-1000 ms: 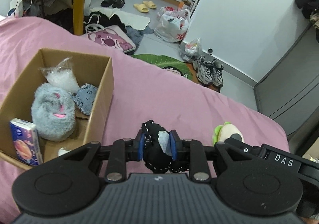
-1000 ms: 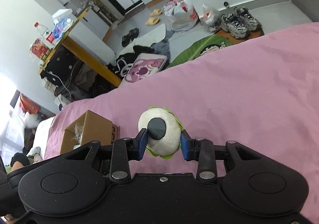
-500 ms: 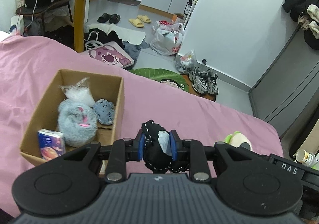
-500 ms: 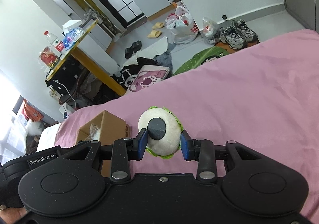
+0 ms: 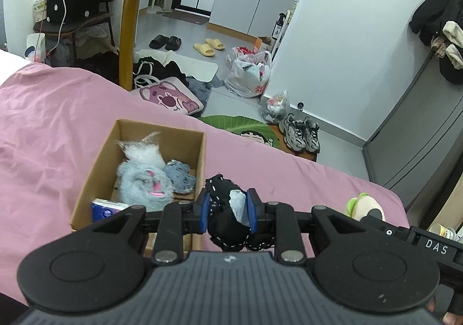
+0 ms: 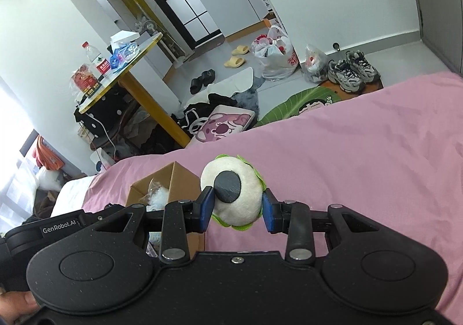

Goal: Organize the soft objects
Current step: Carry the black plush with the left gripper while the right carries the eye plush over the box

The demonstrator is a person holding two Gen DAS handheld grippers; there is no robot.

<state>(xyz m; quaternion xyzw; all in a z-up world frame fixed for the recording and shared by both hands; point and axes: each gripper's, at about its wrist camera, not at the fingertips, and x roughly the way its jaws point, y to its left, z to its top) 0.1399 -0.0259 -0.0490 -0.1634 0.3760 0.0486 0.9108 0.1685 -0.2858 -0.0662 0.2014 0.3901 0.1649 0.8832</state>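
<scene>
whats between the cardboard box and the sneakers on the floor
In the left wrist view, only bare pink bedsheet and the green leaf-shaped mat lie between cardboard box and sneakers.

Pink bed sheet (image 5: 72, 122). Brown cardboard box (image 5: 95, 169) holding a fluffy grey-blue plush (image 5: 141, 186) with a pink mouth. Black cloth (image 5: 225, 215) with white dashed stitching. Cream round plush (image 6: 234, 197) with green trim and a dark grey spot. Blue-padded fingers (image 6: 207, 206).

1 cardboard box (image 5: 86, 180), 6 soft objects, 1 tissue pack (image 5: 105, 209), 2 grippers
</scene>
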